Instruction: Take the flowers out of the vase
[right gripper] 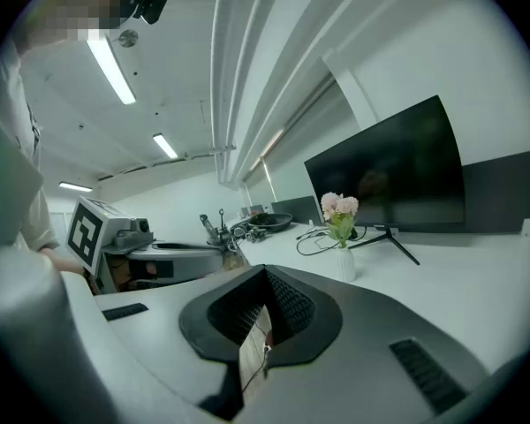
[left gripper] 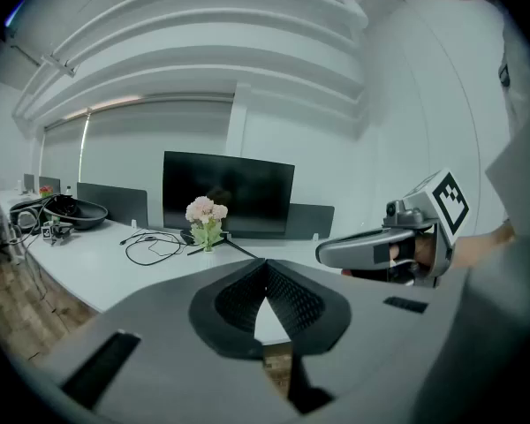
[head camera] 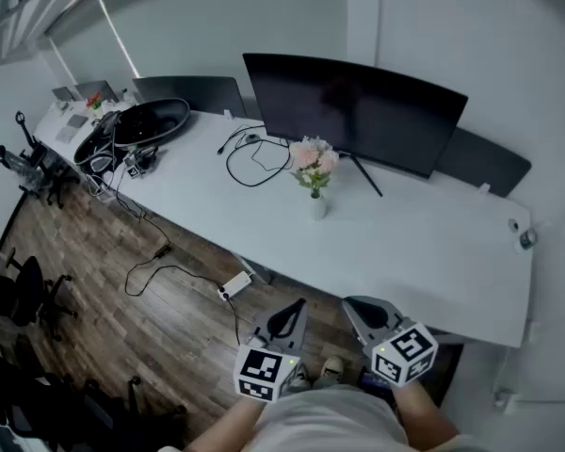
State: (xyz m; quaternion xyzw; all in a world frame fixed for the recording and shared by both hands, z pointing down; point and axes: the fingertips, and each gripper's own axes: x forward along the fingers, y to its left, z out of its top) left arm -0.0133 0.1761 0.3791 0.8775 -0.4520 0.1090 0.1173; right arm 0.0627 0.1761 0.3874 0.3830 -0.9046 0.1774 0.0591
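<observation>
Pink flowers (head camera: 313, 156) upright in white vase (head camera: 317, 205), mid-surface (head camera: 433, 243), before monitor (head camera: 358, 111) | left claw (head camera: 295, 311), right claw (head camera: 355, 305): both closed, empty, well apart from vase | risk: light narrow vase probably lifts or tips with stems unless braced.

A long white desk (head camera: 424, 252) stands on a dark wood-plank floor (head camera: 85, 243). A wide black curved monitor (head camera: 358, 111) sits near the desk's back edge, in front of dark grey divider panels (head camera: 490, 163). A thin black cable (head camera: 254, 169) lies in loose loops on the desktop just left of the monitor's stand, and farther left a shallow black oval dish (head camera: 155, 119) sits among tangled cords. On the floor lies a small white power block (head camera: 234, 285), with black office chairs (head camera: 24, 295) at the left.
</observation>
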